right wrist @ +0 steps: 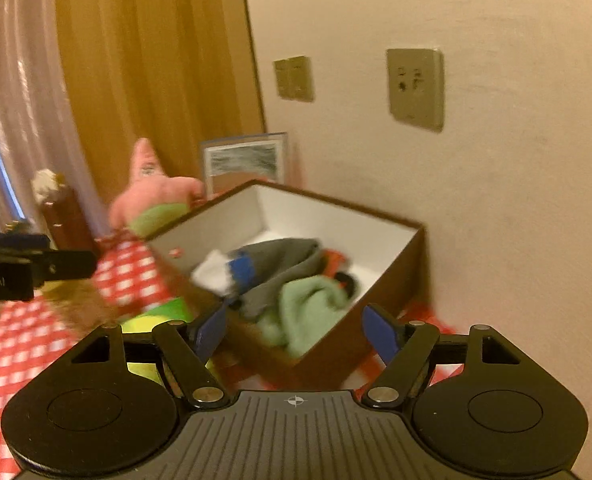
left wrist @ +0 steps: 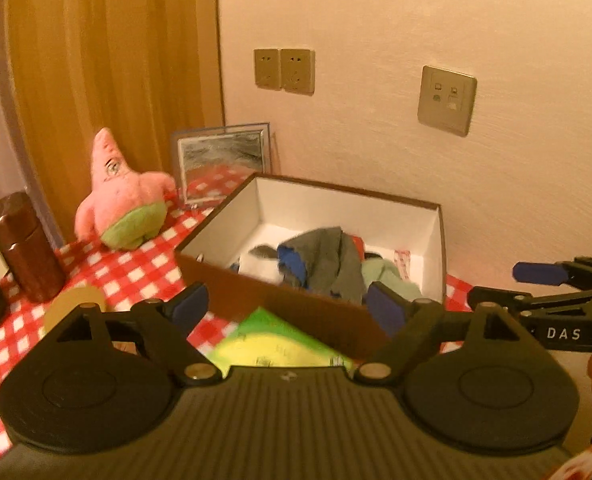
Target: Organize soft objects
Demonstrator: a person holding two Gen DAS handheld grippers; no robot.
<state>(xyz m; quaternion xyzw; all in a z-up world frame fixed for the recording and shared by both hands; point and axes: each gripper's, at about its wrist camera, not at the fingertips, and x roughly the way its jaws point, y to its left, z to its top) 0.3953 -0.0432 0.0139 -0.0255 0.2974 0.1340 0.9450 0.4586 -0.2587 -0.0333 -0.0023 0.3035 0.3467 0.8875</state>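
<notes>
Both grippers, left (left wrist: pixel 286 308) and right (right wrist: pixel 296 330), hang wide open and empty; box (left wrist: pixel 232 284) half-filled, so the plush (left wrist: pixel 124 200) probably goes next.

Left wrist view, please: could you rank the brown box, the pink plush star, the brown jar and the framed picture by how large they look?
1. brown box
2. pink plush star
3. framed picture and brown jar: these look alike, and the jar sits nearer the camera, so I cannot rank them.
</notes>
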